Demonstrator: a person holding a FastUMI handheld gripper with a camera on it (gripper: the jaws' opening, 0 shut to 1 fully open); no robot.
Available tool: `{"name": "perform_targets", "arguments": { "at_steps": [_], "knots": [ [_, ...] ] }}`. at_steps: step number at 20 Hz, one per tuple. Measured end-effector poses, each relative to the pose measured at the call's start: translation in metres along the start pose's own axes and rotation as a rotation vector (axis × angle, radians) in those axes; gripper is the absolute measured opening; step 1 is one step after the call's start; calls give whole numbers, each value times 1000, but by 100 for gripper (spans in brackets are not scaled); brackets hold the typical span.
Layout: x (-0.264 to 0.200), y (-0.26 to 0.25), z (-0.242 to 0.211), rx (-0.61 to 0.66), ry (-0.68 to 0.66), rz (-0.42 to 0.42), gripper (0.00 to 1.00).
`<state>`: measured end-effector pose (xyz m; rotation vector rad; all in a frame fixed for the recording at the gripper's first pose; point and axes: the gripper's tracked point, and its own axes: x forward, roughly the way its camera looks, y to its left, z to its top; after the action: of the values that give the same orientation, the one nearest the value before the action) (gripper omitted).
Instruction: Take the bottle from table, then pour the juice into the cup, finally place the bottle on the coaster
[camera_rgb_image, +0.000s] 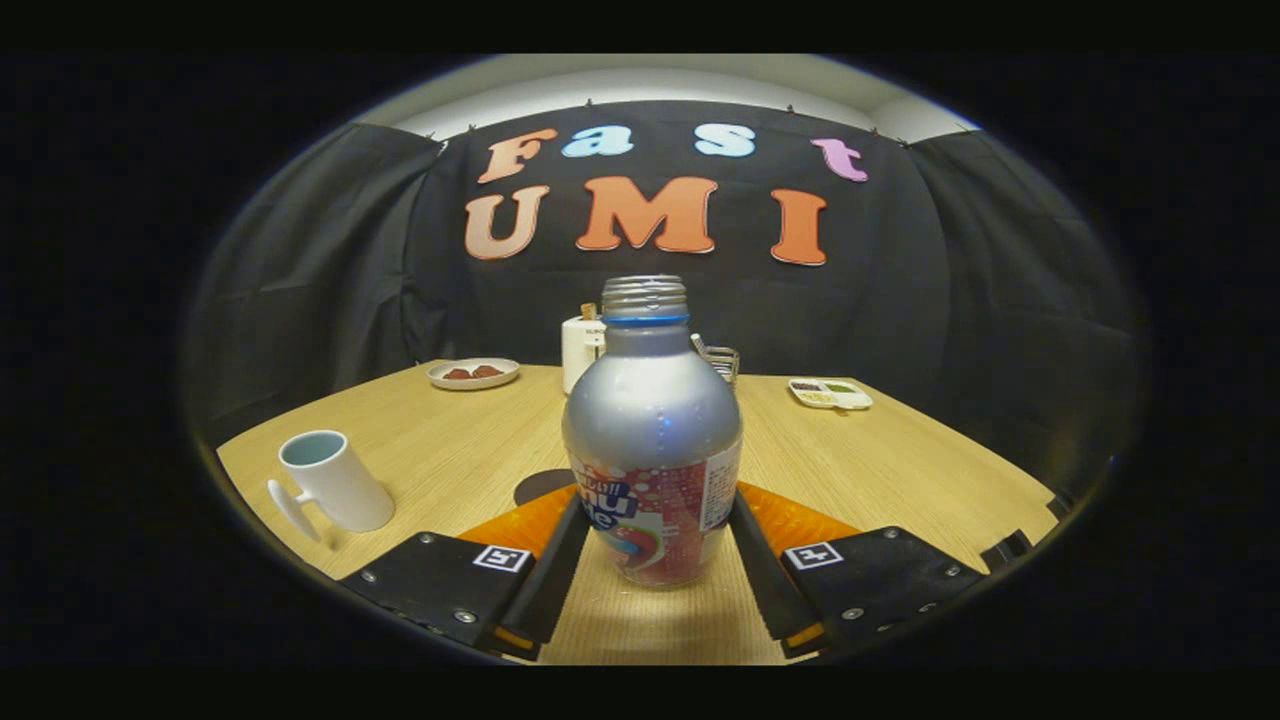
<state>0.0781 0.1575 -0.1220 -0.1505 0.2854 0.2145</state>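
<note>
A silver bottle with a red label and no cap stands upright between my fingers. Both fingers press on its lower sides, so the gripper is shut on it. Its base sits at or just above the wooden table; I cannot tell which. A white cup, handle toward me, stands on the table to the left of the fingers. A dark round coaster lies just beyond the left finger, partly hidden by the finger and the bottle.
Across the table are a white plate with reddish pieces at back left, a white canister and a wire holder behind the bottle, and a small divided tray at back right.
</note>
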Motion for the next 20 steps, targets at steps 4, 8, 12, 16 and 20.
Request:
{"name": "perform_targets", "arguments": {
  "at_steps": [4,8,12,16,20],
  "knots": [
    [-10,13,12,-38,-18,2,77],
    [-20,28,19,-87,-25,6,77],
    [-28,40,27,-120,-35,3,77],
    [-34,54,30,-198,-32,-19,77],
    [-38,69,40,-353,-57,-50,77]
  ]
}}
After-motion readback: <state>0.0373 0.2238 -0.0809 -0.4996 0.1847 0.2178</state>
